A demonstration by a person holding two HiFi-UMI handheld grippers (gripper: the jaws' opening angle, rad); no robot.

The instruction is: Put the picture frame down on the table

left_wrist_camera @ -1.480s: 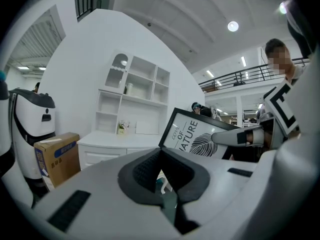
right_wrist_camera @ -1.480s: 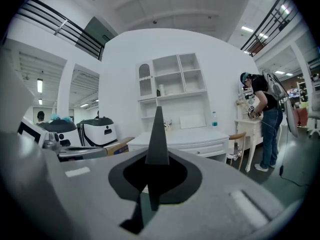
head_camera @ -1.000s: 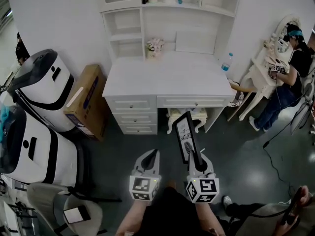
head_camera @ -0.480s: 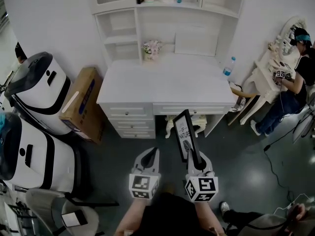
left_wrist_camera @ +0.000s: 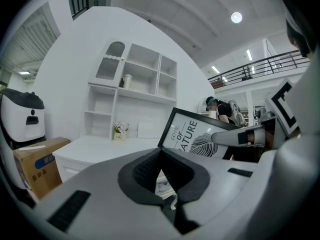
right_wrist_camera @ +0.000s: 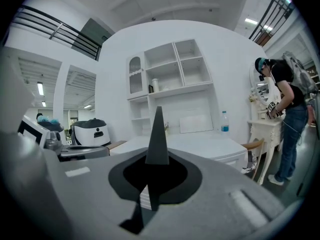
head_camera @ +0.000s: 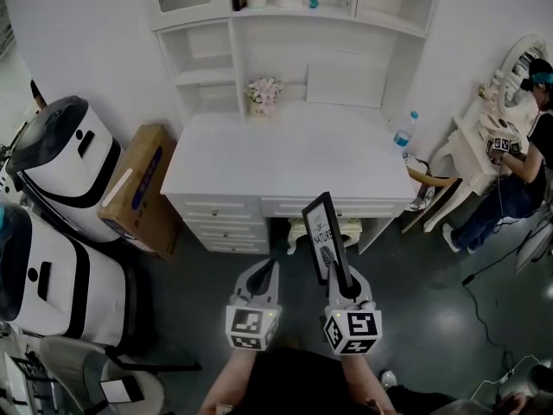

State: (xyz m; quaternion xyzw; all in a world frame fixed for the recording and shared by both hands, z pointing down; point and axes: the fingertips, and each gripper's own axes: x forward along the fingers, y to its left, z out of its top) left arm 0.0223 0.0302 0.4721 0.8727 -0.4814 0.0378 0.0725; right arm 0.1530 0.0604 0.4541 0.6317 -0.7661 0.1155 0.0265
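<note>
Ahead at twelve o'clock, well apart from both tongs, lies the worktop (head_camera: 285,158). The right tongs (head_camera: 339,275) clench the frame (head_camera: 322,232) by its lower edge, long axis upright. The left tongs (head_camera: 270,271), closed and empty, sit just beside at nine o'clock.

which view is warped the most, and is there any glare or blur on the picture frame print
Both gripper views are strongly fisheye, with dark corners; head view bends only mildly, the desk edge bowing. Left gripper view: picture frame print sharp and glare-free, ceiling lamp blown out. Right gripper view: frame edge-on, a dark wedge. Head view: soft sheen on the dark floor.
</note>
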